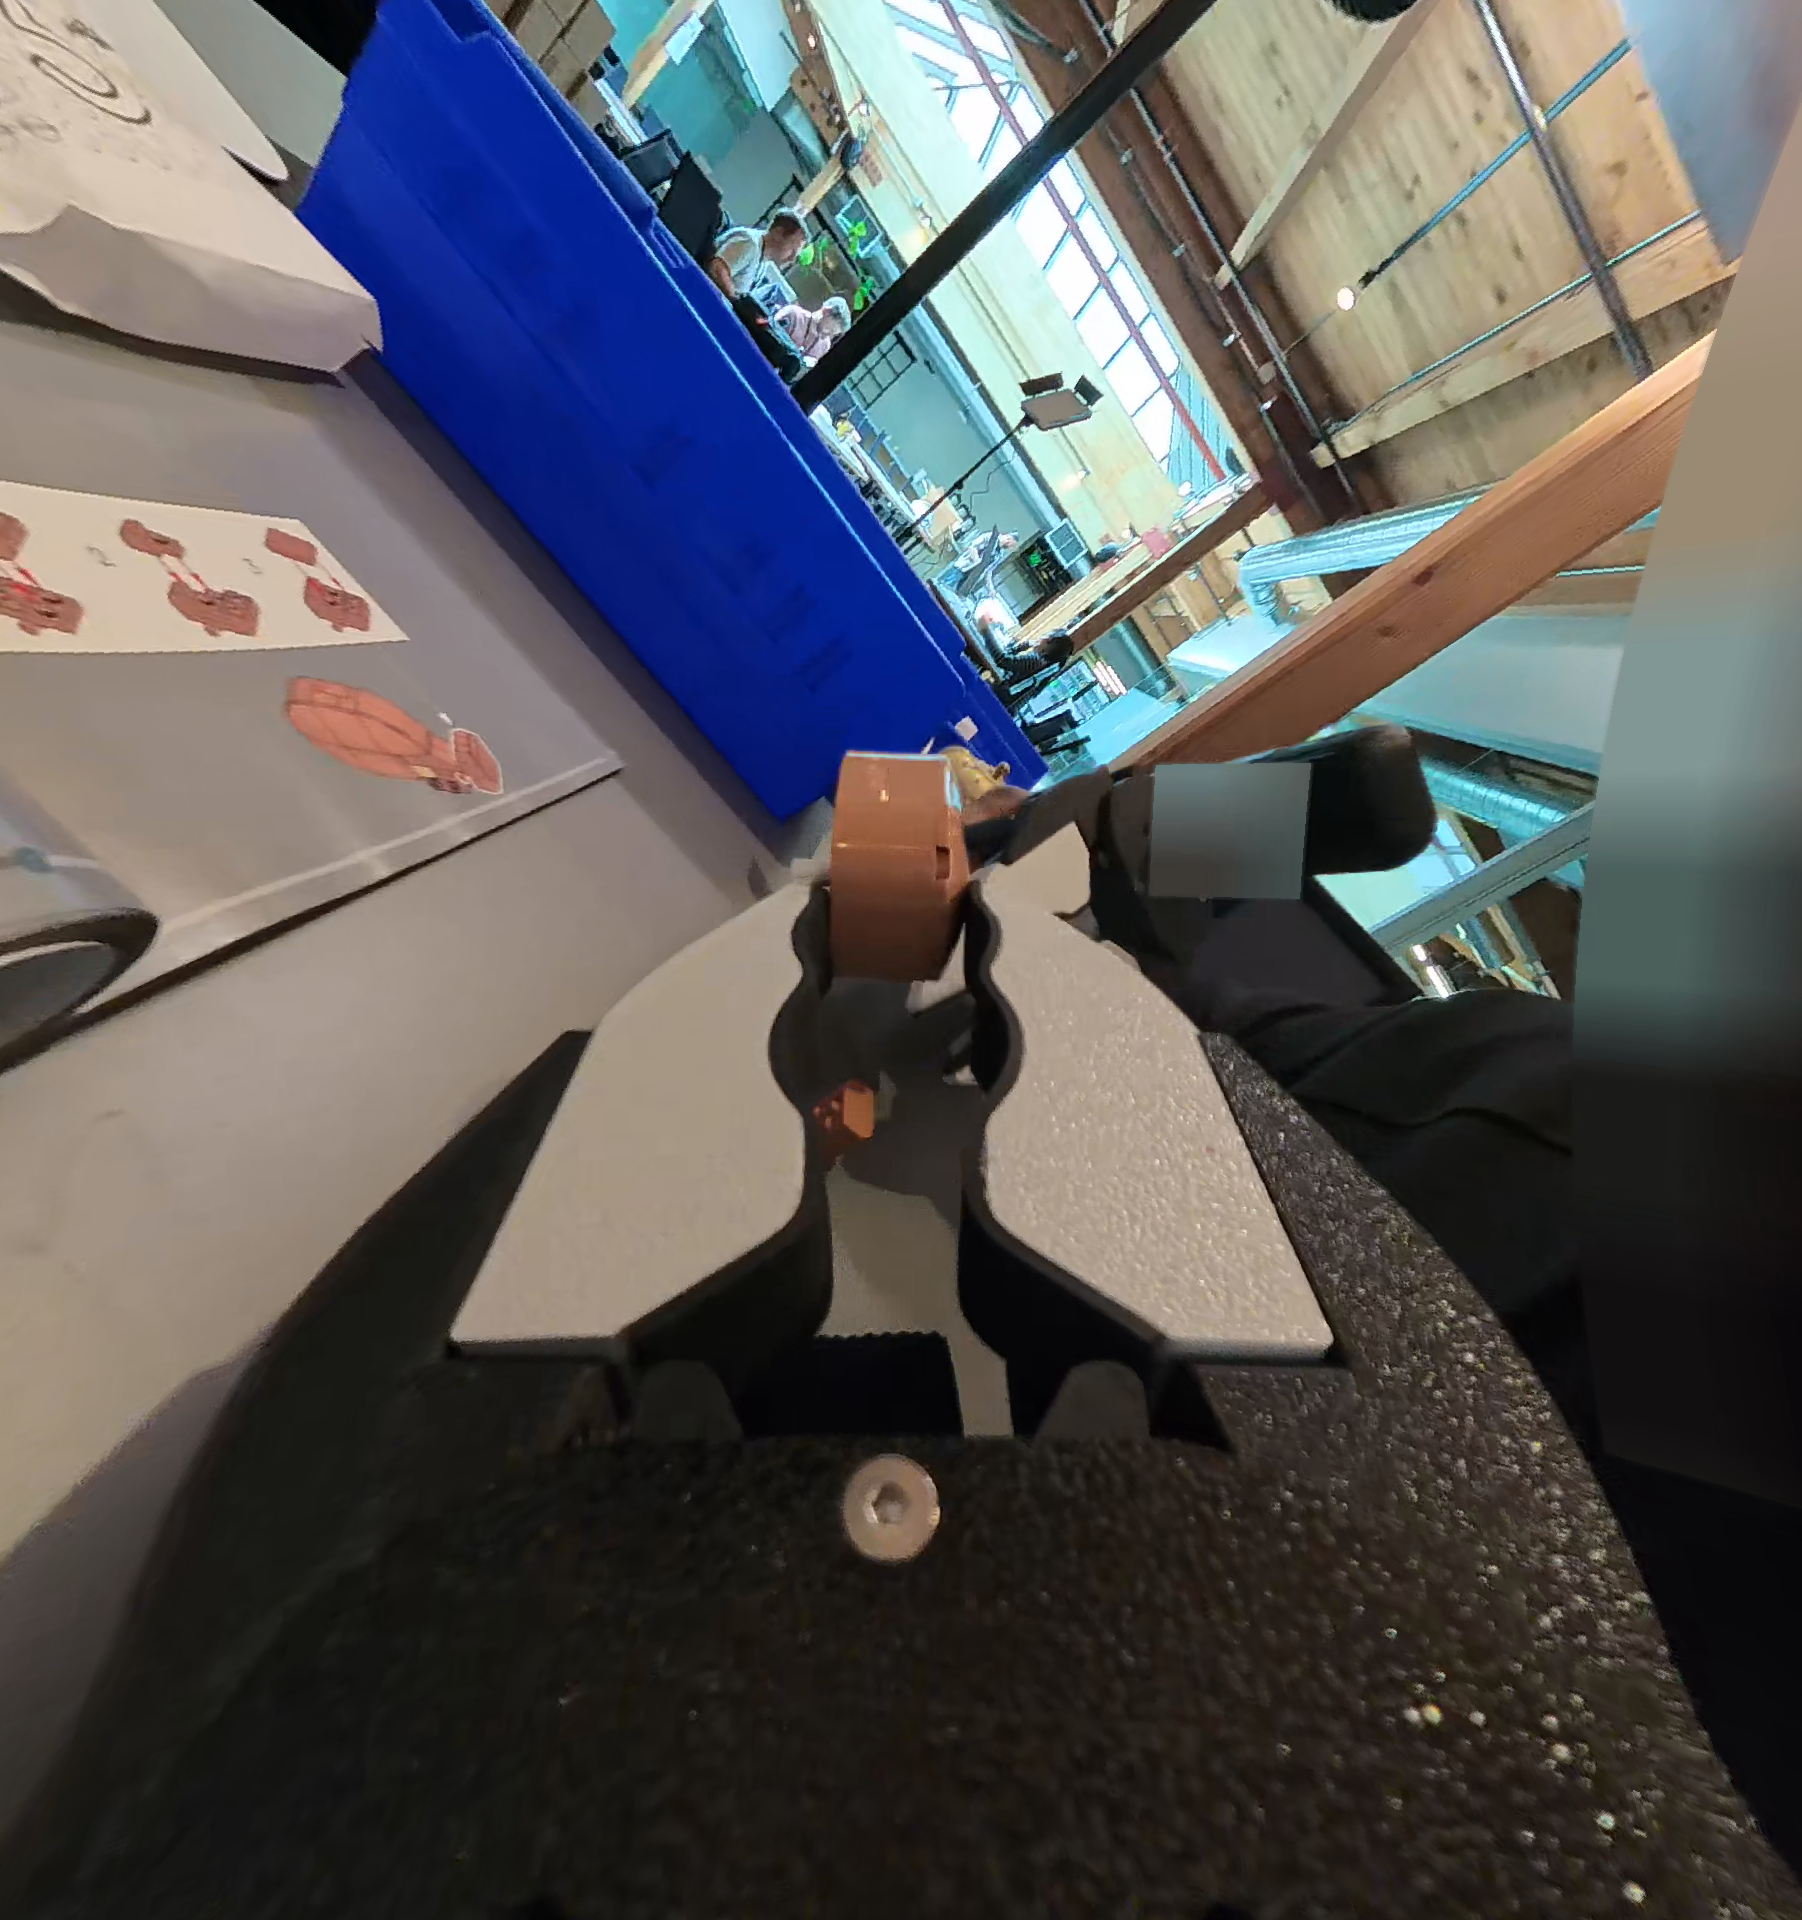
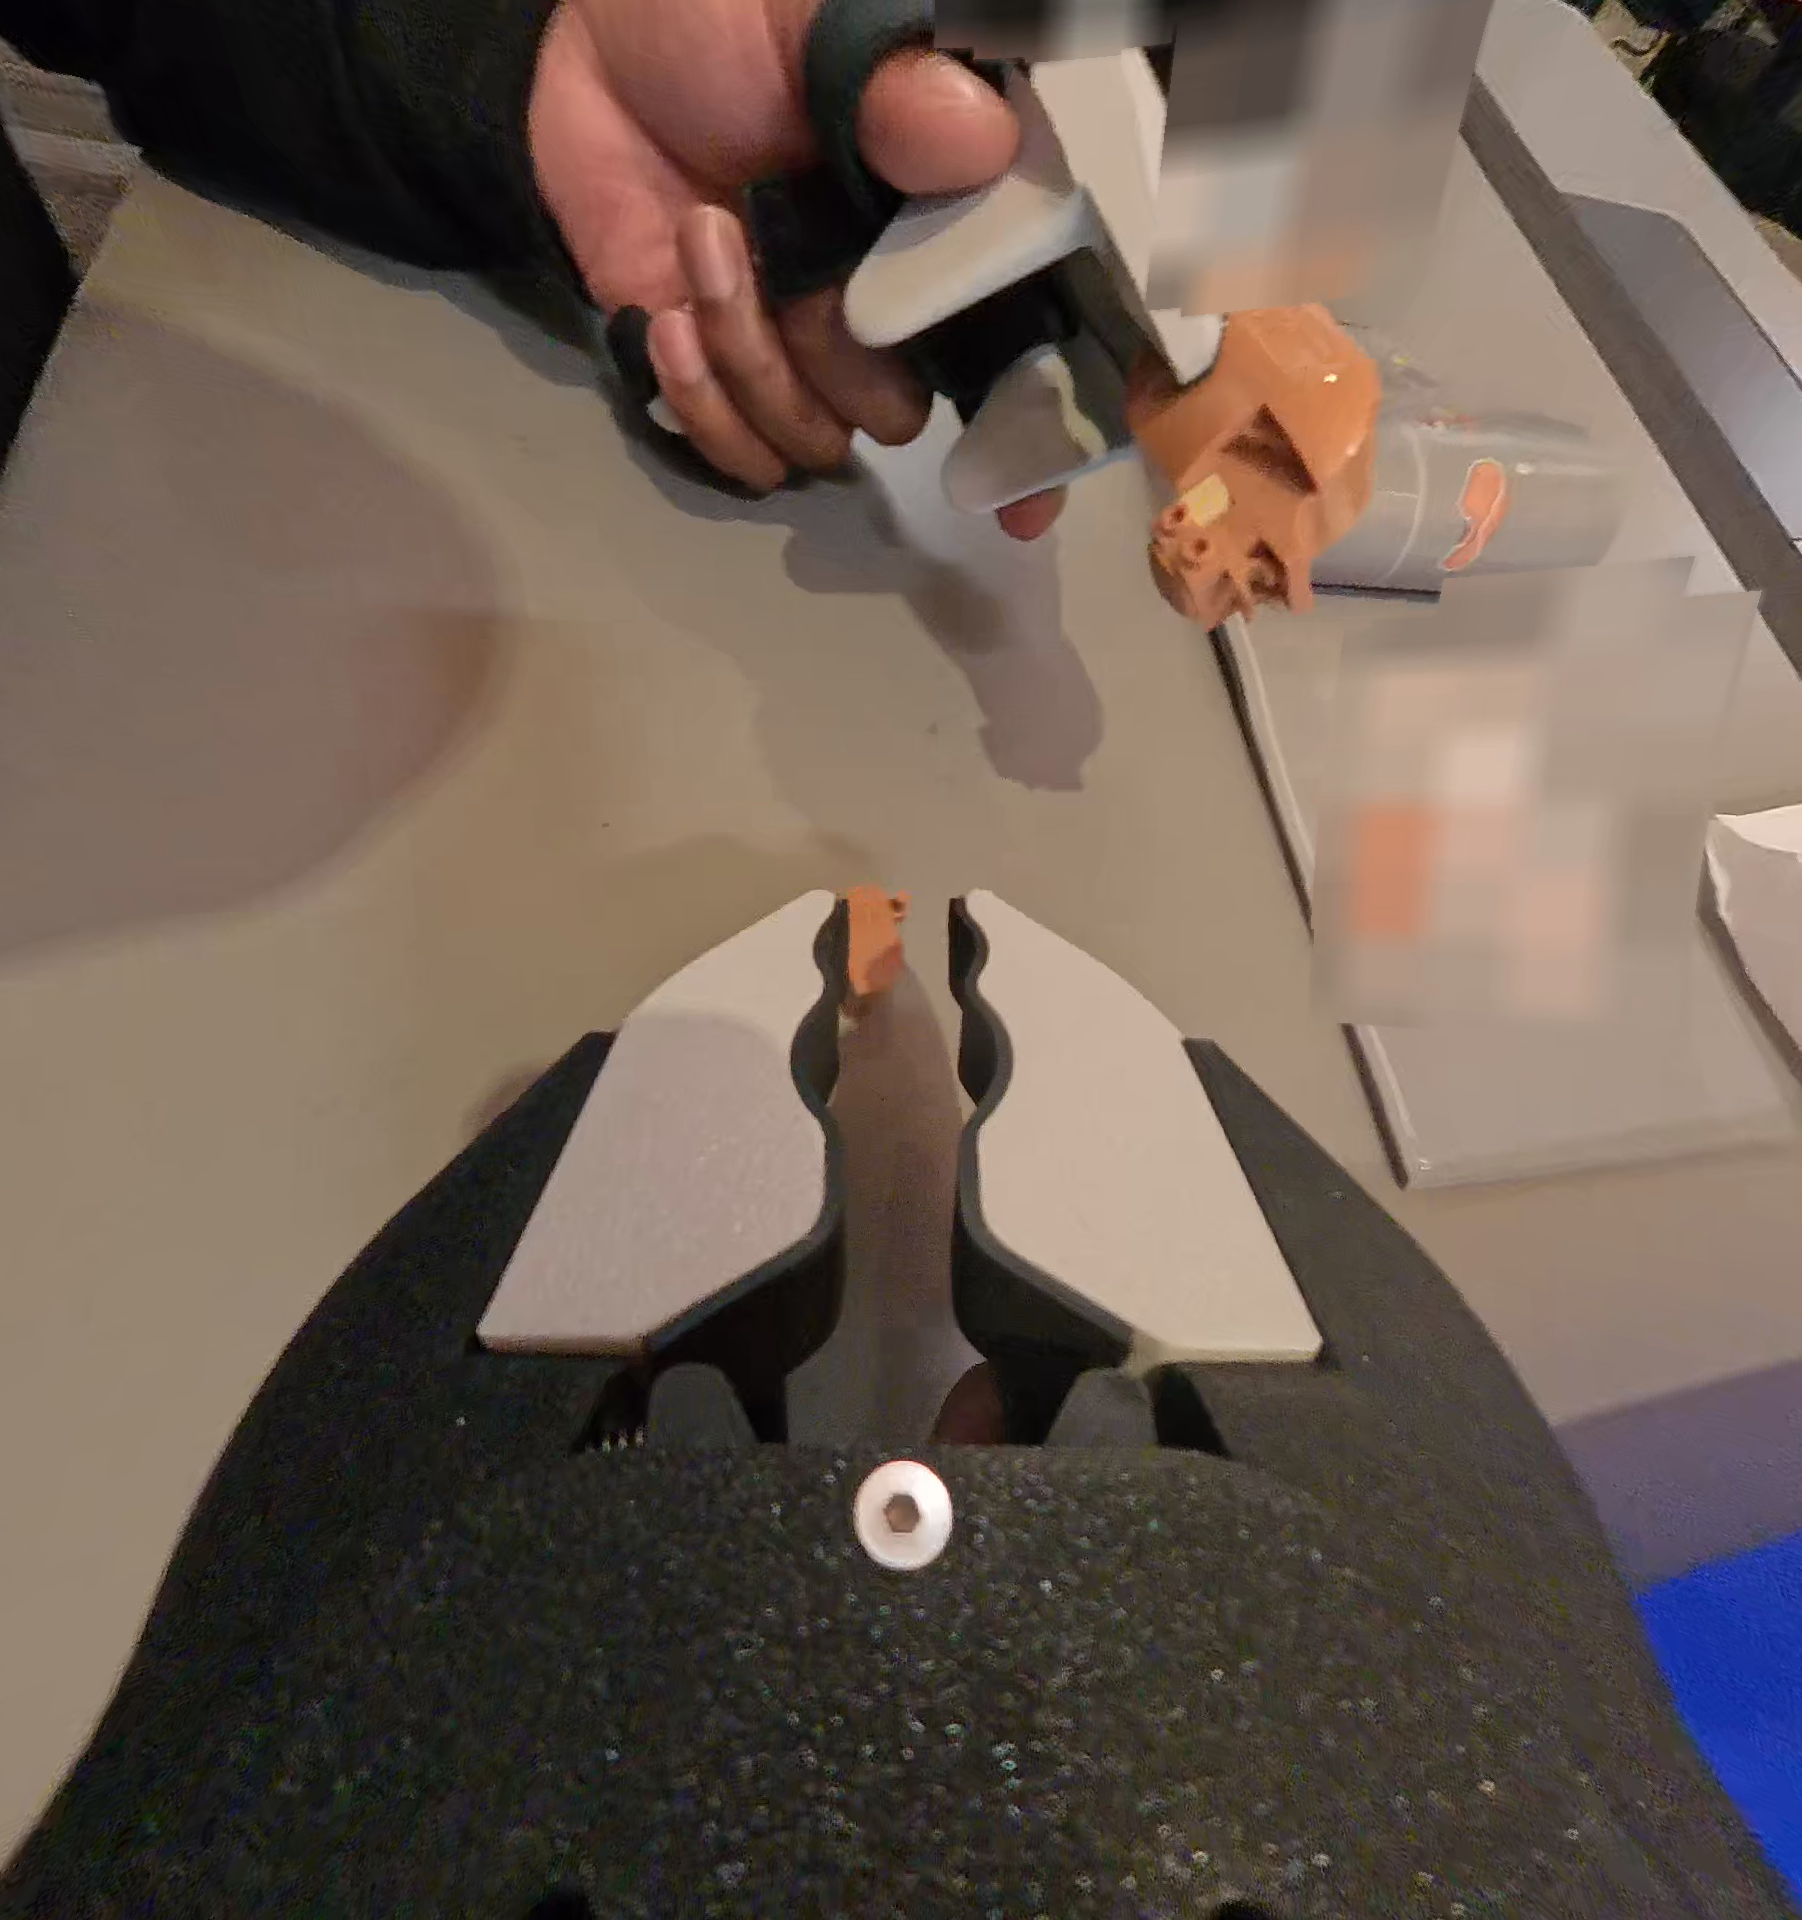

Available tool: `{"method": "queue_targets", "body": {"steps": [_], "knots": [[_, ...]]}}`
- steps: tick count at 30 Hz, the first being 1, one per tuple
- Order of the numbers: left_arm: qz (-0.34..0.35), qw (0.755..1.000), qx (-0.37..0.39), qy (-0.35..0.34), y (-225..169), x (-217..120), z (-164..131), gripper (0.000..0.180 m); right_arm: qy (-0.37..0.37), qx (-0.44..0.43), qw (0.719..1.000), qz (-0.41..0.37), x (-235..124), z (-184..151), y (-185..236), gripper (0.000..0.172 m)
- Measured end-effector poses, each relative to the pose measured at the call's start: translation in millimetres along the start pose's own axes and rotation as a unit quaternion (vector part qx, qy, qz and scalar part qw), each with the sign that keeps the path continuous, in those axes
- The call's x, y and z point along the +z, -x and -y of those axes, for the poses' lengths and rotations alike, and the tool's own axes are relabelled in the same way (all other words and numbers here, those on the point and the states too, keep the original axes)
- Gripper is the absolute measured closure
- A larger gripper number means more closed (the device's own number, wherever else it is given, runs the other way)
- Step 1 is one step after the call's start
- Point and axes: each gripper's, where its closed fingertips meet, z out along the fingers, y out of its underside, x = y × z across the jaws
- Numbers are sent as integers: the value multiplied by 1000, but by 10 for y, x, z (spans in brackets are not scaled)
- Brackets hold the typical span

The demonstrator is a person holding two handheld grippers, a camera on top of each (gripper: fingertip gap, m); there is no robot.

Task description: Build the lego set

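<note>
While the left claw (image 1: pixel 892 914) is pinching a brown plastic part (image 1: pixel 892 862) between its 2 pads, a hand (image 2: pixel 689 208) is holding that claw up above the grey tabletop (image 2: pixel 357 727).

The right claw (image 2: pixel 897 925) is standing spread, well below and in front of the brown plastic part in its own view. A small orange piece (image 2: pixel 869 951) is sitting against 1 pad only, and a clear gap is showing to the other pad (whether the piece is resting on the tabletop, I cannot tell).

Behind the brown plastic part a blue bin (image 1: pixel 616 416) is standing, and to its left a printed sheet (image 1: pixel 149 561) of reddish drawings is lying flat.
</note>
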Motion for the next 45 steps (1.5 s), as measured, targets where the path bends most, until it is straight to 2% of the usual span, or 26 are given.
{"method": "queue_targets", "body": {"steps": [3, 9, 16, 20, 24, 31, 39, 42, 45], "knots": [[5, 1000, 11, 15, 2, 19, -41, 157, 18, -16, 1000, -2, 67, -78, 58, 155], [6, 999, 31, 44, -25, 60, -139, 157, 73, -84, 992, -53, 160, -275, -53, 159], [8, 998, 29, 46, -18, 56, -143, 157, 66, -56, 990, -108, 102, -287, -293, 158], [7, 999, 25, 42, -13, 49, -129, 157, 40, -66, 994, -76, 93, -196, -163, 157], [6, 999, 20, 41, -8, 44, -120, 157, 45, -65, 996, -51, 135, -225, -69, 152], [5, 999, 20, 48, -8, 46, -138, 157, 31, 16, 999, -22, 132, -191, -80, 142], [11, 997, 28, 71, 9, 41, -187, 157, 77, 41, 996, -22, 227, -272, -67, 125], [21, 996, 34, 82, 39, 26, -199, 157, 90, 55, 994, -35, 249, -295, -100, 126], [27, 995, 34, 88, 64, 11, -198, 157, 95, 68, 992, -42, 266, -296, -120, 133]]}}
